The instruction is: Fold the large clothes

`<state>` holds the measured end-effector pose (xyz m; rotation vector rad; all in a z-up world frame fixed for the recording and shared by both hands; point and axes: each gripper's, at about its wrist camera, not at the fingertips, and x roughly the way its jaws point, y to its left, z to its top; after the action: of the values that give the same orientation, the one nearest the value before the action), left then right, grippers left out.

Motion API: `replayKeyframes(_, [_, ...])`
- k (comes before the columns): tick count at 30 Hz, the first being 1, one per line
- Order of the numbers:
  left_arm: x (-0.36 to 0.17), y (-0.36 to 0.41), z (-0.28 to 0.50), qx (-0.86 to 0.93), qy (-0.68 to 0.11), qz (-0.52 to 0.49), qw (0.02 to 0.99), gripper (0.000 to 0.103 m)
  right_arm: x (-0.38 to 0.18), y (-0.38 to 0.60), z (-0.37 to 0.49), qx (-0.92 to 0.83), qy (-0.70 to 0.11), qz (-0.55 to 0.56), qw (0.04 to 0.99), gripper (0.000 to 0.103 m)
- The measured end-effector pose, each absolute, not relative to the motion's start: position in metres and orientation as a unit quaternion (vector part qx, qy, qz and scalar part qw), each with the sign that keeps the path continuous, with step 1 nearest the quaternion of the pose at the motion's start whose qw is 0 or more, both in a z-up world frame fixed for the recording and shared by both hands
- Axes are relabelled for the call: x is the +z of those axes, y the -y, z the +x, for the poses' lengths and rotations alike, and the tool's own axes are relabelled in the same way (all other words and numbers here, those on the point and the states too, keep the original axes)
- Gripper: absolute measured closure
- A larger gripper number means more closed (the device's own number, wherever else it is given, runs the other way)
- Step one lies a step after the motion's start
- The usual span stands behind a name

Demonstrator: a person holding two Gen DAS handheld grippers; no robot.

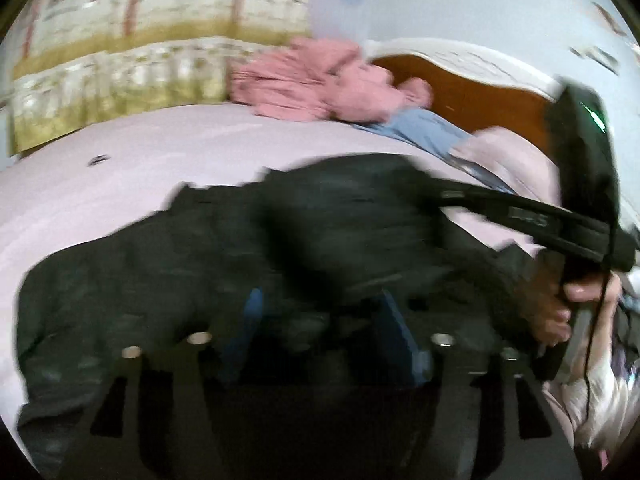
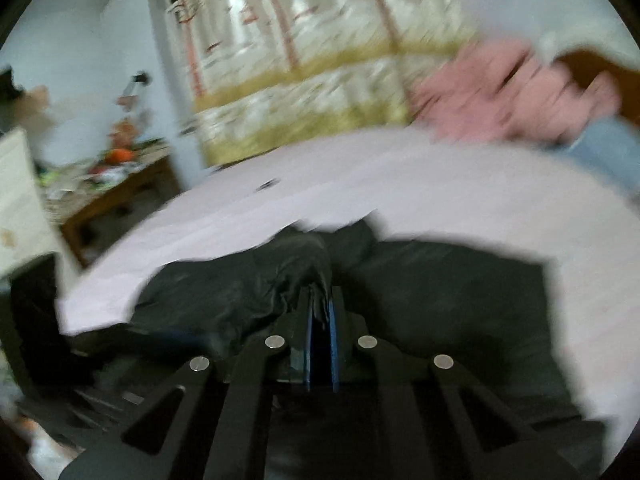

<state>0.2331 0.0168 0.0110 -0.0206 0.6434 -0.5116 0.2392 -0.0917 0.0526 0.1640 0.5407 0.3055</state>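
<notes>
Black garment (image 2: 440, 292) sprawled on the bed (image 2: 360, 176); right gripper (image 2: 320, 312) pinches a bunched fold (likely to carry it over), left gripper (image 1: 320, 320) spread above the cloth, gripping nothing. Pink pile (image 1: 320, 80) waits beyond.

We have two fisheye views, each riding just behind its tongs and tilted down across the bed (image 1: 120, 184). Both sit close over the dark garment (image 1: 200, 260). Both share the pink clothes (image 1: 316, 80) and patterned curtain (image 2: 304, 80) beyond. The left view also catches the right tongs (image 1: 452, 194) from the side.
</notes>
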Motion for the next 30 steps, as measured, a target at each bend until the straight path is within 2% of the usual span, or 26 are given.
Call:
replayKeyframes(3, [0.016, -0.063, 0.247, -0.180, -0.321, -0.052, 0.928, 0.036, 0.062, 0.116, 0.240, 0.050, -0.239, 0.046, 0.969, 0.096])
replayKeyframes(6, [0.008, -0.107, 0.265, -0.065, -0.349, -0.047, 0.934, 0.036, 0.063, 0.140, 0.248, -0.020, -0.240, 0.027, 0.970, 0.096])
replayKeyframes(12, [-0.028, -0.178, 0.293, 0.032, -0.410, -0.108, 0.905, 0.038, 0.050, 0.152, 0.266, -0.018, -0.279, 0.036, 0.960, 0.095])
replayKeyframes(14, [-0.033, -0.187, 0.295, 0.053, -0.416, -0.110, 0.901, 0.038, 0.048, 0.154, 0.265, -0.033, -0.282, 0.028, 0.958, 0.094])
replayKeyframes(18, [-0.037, -0.190, 0.296, 0.057, -0.419, -0.114, 0.899, 0.038, 0.052, 0.159, 0.259, -0.035, -0.271, 0.036, 0.961, 0.084])
replayKeyframes(22, [-0.042, -0.183, 0.301, 0.074, -0.425, -0.085, 0.898, 0.038, 0.052, 0.166, 0.261, 0.000, -0.286, 0.056, 0.957, 0.082])
replayKeyframes(23, [-0.044, -0.183, 0.300, 0.076, -0.428, -0.080, 0.897, 0.038, 0.050, 0.165, 0.263, 0.015, -0.300, 0.056, 0.952, 0.072])
replayKeyframes(24, [-0.045, -0.185, 0.301, 0.076, -0.431, -0.078, 0.896, 0.038, 0.045, 0.163, 0.266, 0.034, -0.325, 0.053, 0.944, 0.049])
replayKeyframes(25, [-0.046, -0.185, 0.301, 0.076, -0.431, -0.079, 0.895, 0.038, 0.042, 0.162, 0.269, 0.041, -0.341, 0.052, 0.938, 0.037])
replayKeyframes(26, [-0.046, -0.186, 0.301, 0.076, -0.430, -0.081, 0.896, 0.038, 0.036, 0.160, 0.272, 0.053, -0.355, 0.056, 0.932, 0.030])
replayKeyframes(30, [-0.046, -0.190, 0.302, 0.077, -0.431, -0.085, 0.895, 0.038, 0.016, 0.152, 0.287, 0.075, -0.411, 0.053, 0.907, 0.030])
